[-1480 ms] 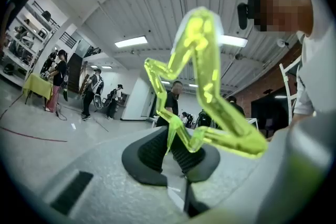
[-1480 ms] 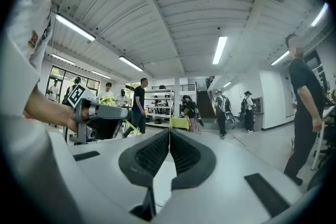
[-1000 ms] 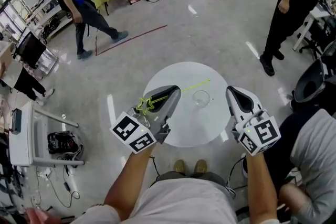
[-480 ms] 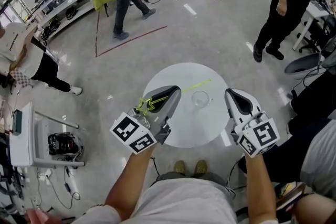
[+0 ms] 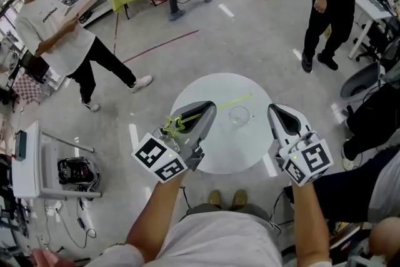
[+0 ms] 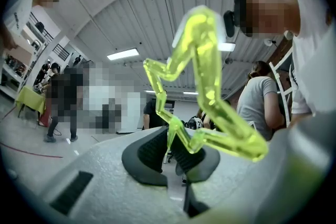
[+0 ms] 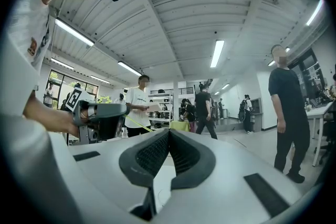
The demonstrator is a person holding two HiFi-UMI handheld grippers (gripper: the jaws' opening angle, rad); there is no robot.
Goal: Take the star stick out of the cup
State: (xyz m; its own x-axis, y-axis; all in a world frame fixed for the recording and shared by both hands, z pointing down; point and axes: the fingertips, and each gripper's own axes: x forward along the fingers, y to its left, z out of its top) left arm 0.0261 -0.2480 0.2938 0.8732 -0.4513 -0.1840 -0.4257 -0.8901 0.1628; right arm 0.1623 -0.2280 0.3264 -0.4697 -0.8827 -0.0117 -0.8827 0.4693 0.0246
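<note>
Over the round white counter [image 5: 220,150] in the head view, the left tongs [image 5: 205,110] carry the yellow-green star stick [image 5: 177,124] clear of the glass cup [image 5: 239,115], which stands on the counter just beside them. The right tongs [image 5: 280,113] hang right of the cup. Left gripper view: pads clamped on the thin stick, star just past them. Right gripper view: pads closed together, nothing between.

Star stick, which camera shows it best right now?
The left gripper view: the star stick fills the frame, its star end pinched between the left gripper's fingers. The head view shows it small, its thin shaft stretching over the white table. The right gripper view catches only a sliver beyond the left gripper.
</note>
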